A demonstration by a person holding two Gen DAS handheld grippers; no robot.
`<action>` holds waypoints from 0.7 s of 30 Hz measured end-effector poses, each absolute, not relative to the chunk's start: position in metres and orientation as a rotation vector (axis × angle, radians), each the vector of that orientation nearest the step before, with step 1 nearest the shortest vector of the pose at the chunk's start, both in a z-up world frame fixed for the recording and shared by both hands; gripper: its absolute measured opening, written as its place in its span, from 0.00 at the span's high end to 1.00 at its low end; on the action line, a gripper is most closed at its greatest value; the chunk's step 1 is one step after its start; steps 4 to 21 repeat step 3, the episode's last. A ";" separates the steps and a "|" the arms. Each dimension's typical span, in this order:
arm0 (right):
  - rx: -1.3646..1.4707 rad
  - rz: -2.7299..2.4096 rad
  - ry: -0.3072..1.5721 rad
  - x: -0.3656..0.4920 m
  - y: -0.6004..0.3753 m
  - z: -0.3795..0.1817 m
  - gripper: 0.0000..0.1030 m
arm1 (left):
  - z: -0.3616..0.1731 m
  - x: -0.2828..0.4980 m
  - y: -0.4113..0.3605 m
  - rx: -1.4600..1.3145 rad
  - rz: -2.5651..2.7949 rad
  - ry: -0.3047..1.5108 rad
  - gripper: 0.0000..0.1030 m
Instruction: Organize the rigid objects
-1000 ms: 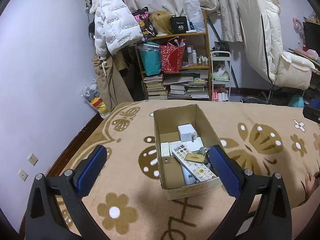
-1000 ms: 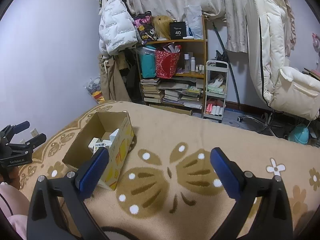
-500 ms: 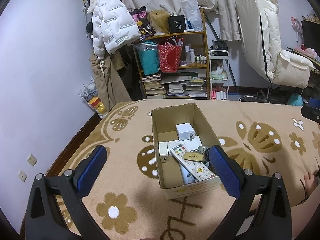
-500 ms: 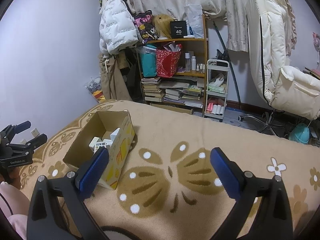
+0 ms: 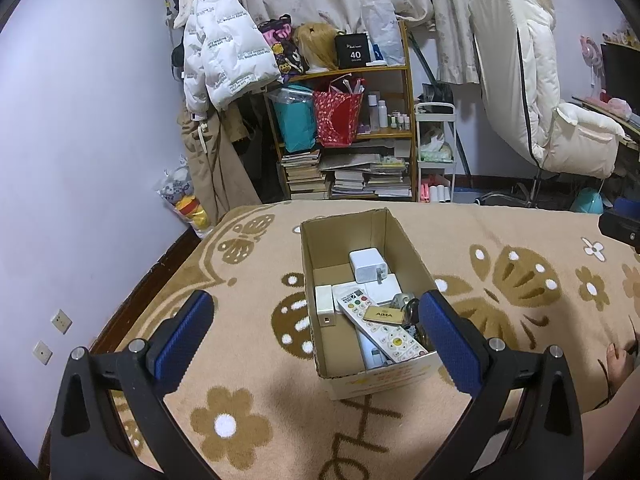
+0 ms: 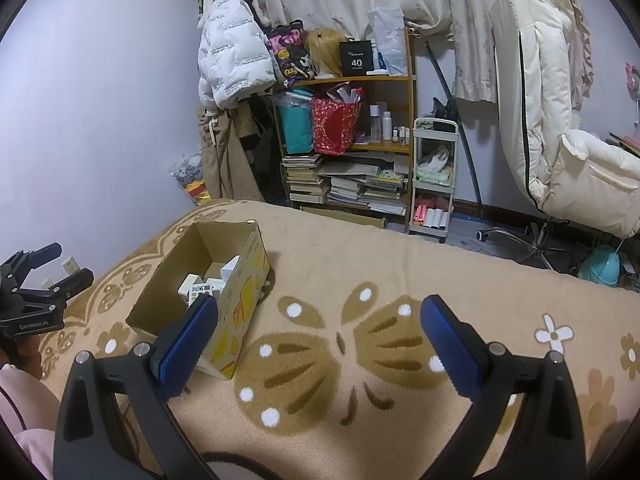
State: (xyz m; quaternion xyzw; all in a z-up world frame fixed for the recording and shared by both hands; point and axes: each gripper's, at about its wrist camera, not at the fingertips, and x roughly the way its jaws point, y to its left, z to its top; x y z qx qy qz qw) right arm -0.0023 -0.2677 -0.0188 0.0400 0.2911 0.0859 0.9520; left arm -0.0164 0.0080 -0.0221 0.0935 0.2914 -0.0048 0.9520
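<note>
An open cardboard box (image 5: 404, 236) stands on the tan patterned blanket. It holds a white charger (image 5: 366, 265), a white remote control (image 5: 380, 330), a gold AIMA tag (image 5: 384, 315), a small white block (image 5: 324, 305) and keys. My left gripper (image 5: 316, 336) is open and empty, held above the box's near end. My right gripper (image 6: 320, 344) is open and empty over the blanket, to the right of the box (image 6: 244, 276). The left gripper also shows at the left edge of the right wrist view (image 6: 44, 276).
The blanket (image 5: 500, 280) covers a bed. Beyond it stand a wooden shelf (image 5: 352, 132) with books and bags, a white cart (image 5: 436, 152), a hanging white jacket (image 5: 224, 60) and a cream chair (image 5: 552, 120). The wall is at left.
The left gripper has drifted slightly, so the box sits a little further left and higher in its view. The right gripper has hardly moved. Both stay open.
</note>
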 end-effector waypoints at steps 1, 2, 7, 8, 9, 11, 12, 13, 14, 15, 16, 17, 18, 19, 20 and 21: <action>0.081 0.174 0.591 -0.002 -0.267 -0.019 0.00 | -0.022 -0.016 0.010 0.189 -0.011 0.592 0.01; 0.081 0.175 0.591 -0.002 -0.267 -0.019 0.00 | -0.022 -0.016 0.010 0.190 -0.010 0.594 0.01; 0.082 0.174 0.592 -0.002 -0.267 -0.018 0.00 | -0.022 -0.016 0.010 0.190 -0.009 0.595 0.01; 0.082 0.174 0.592 -0.002 -0.267 -0.018 0.00 | -0.022 -0.016 0.010 0.190 -0.009 0.595 0.01; 0.082 0.174 0.592 -0.002 -0.267 -0.018 0.00 | -0.022 -0.016 0.010 0.190 -0.009 0.595 0.01; 0.082 0.174 0.592 -0.002 -0.267 -0.018 0.00 | -0.022 -0.016 0.010 0.190 -0.009 0.595 0.01; 0.082 0.174 0.592 -0.002 -0.267 -0.018 0.00 | -0.022 -0.016 0.010 0.190 -0.009 0.595 0.01; 0.082 0.174 0.592 -0.002 -0.267 -0.018 0.00 | -0.022 -0.016 0.010 0.190 -0.009 0.595 0.01; 0.082 0.174 0.592 -0.002 -0.267 -0.018 0.00 | -0.022 -0.016 0.010 0.190 -0.009 0.595 0.01; 0.082 0.174 0.592 -0.002 -0.267 -0.018 0.00 | -0.022 -0.016 0.010 0.190 -0.009 0.595 0.01; 0.082 0.174 0.592 -0.002 -0.267 -0.018 0.00 | -0.022 -0.016 0.010 0.190 -0.009 0.595 0.01; 0.082 0.174 0.592 -0.002 -0.267 -0.018 0.00 | -0.022 -0.016 0.010 0.190 -0.009 0.595 0.01; 0.082 0.174 0.592 -0.002 -0.267 -0.018 0.00 | -0.022 -0.016 0.010 0.190 -0.009 0.595 0.01; 0.082 0.174 0.592 -0.002 -0.267 -0.018 0.00 | -0.022 -0.016 0.010 0.190 -0.009 0.595 0.01; 0.082 0.174 0.592 -0.002 -0.267 -0.018 0.00 | -0.022 -0.016 0.010 0.190 -0.009 0.595 0.01; 0.082 0.174 0.592 -0.002 -0.267 -0.018 0.00 | -0.022 -0.016 0.010 0.190 -0.009 0.595 0.01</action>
